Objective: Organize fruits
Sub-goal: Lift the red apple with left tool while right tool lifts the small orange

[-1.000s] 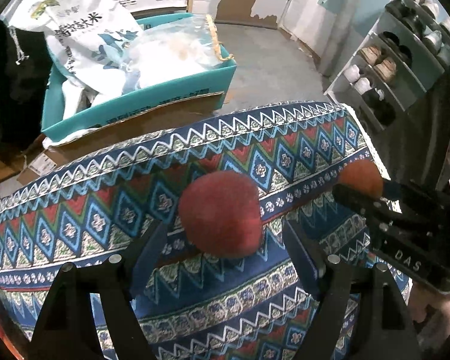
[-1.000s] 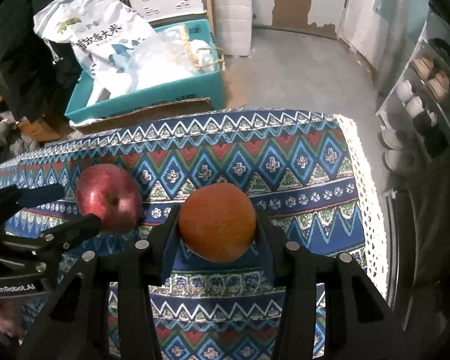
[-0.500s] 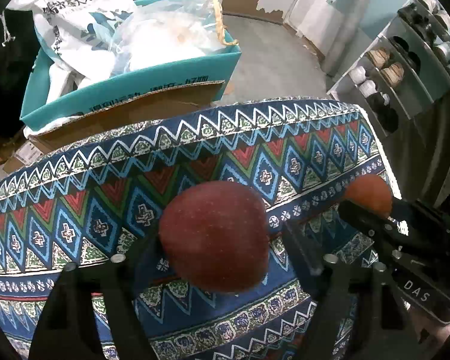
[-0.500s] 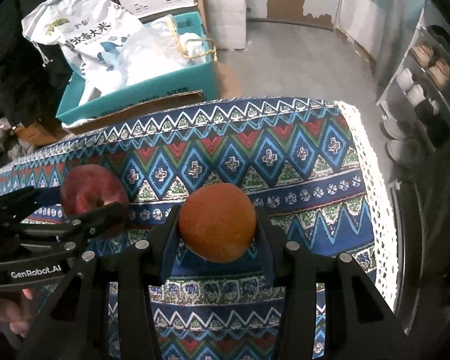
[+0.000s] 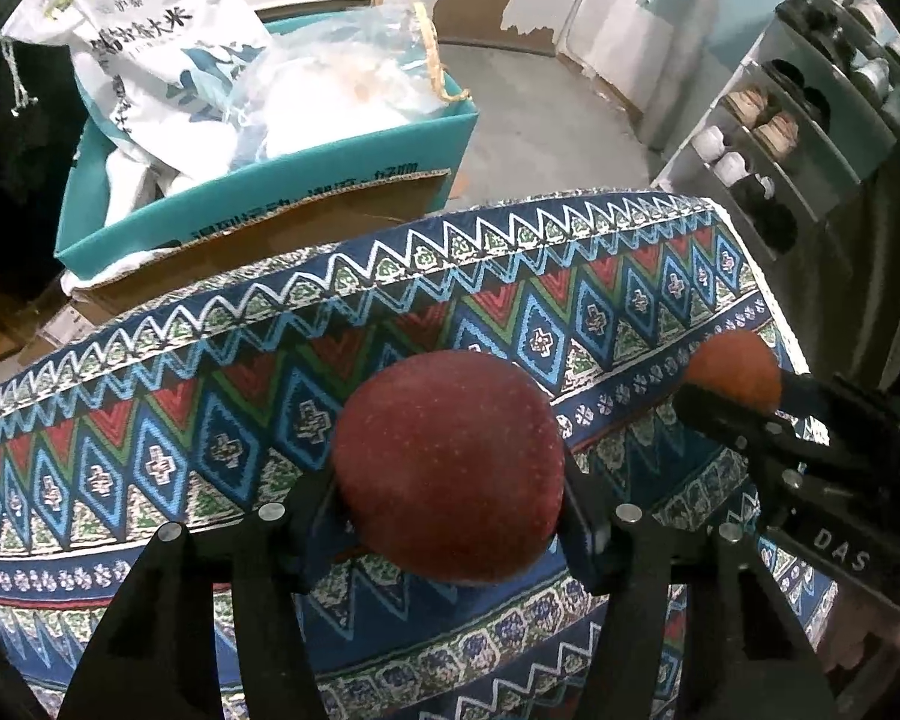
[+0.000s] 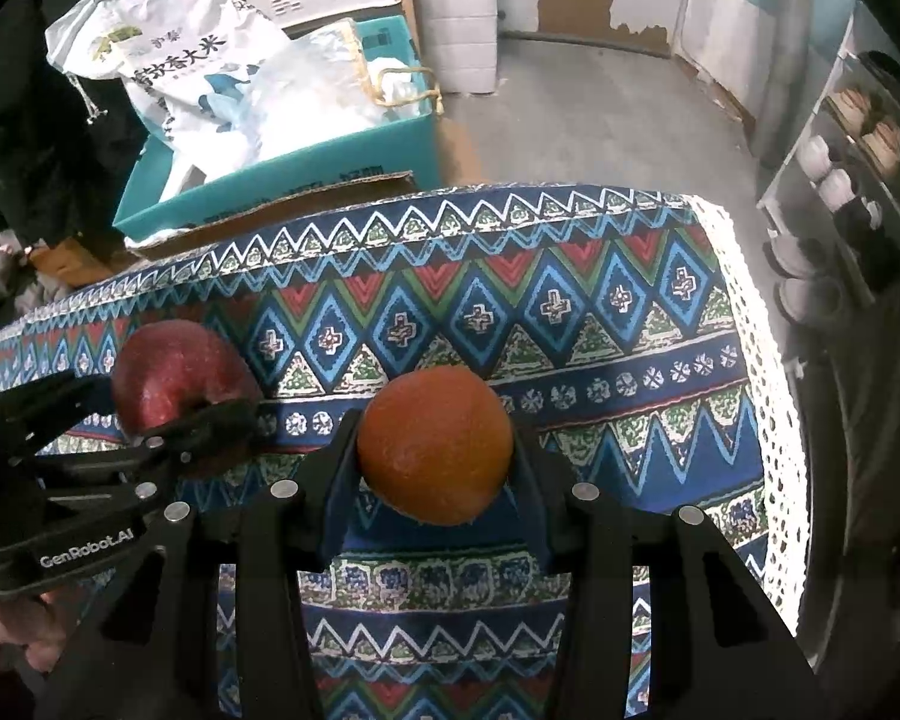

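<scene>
My left gripper (image 5: 450, 498) is shut on a dark red apple (image 5: 447, 465) and holds it above the patterned tablecloth (image 5: 210, 396). My right gripper (image 6: 435, 462) is shut on an orange (image 6: 435, 447) over the same cloth (image 6: 600, 324). In the left wrist view the right gripper (image 5: 744, 414) with the orange (image 5: 732, 369) shows at the right. In the right wrist view the left gripper (image 6: 168, 414) with the apple (image 6: 174, 381) shows at the left.
Beyond the table's far edge stands a teal box (image 5: 306, 180) with a rice sack (image 5: 150, 54) and plastic bags. A shoe rack (image 5: 810, 120) stands at the right. The cloth's lace edge (image 6: 774, 396) marks the table's right side.
The left gripper closed on the apple and lifted it off the cloth. The right gripper kept hold of the orange and barely moved.
</scene>
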Motion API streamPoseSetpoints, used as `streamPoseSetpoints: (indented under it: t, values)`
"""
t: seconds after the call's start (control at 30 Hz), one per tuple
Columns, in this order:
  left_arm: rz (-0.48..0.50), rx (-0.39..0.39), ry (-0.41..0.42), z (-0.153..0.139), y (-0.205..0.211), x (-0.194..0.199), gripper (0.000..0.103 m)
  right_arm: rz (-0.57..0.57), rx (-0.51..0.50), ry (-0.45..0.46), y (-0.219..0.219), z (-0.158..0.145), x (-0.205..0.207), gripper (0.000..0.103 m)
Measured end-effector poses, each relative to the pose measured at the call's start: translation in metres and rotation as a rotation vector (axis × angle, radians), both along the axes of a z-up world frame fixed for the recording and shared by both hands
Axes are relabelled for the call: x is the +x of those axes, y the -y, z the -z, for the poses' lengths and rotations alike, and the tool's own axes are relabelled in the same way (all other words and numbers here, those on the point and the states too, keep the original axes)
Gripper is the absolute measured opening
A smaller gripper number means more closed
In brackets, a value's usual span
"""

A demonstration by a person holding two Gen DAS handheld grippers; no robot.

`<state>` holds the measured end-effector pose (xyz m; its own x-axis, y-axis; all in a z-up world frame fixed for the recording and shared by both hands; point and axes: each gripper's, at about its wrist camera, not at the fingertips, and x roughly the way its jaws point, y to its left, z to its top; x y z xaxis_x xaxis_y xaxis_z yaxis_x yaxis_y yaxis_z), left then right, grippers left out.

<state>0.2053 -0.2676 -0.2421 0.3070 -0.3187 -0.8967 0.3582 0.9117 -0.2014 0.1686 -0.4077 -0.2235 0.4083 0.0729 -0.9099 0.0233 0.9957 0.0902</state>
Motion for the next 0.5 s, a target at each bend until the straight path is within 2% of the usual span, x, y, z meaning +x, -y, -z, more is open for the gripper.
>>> streamPoseSetpoints:
  t: [0.5]
  values:
    - [-0.006,0.026,0.125,-0.054,-0.028,-0.032,0.062,-0.05,-0.025,0.063,-0.027,-0.036,-0.014,0.045]
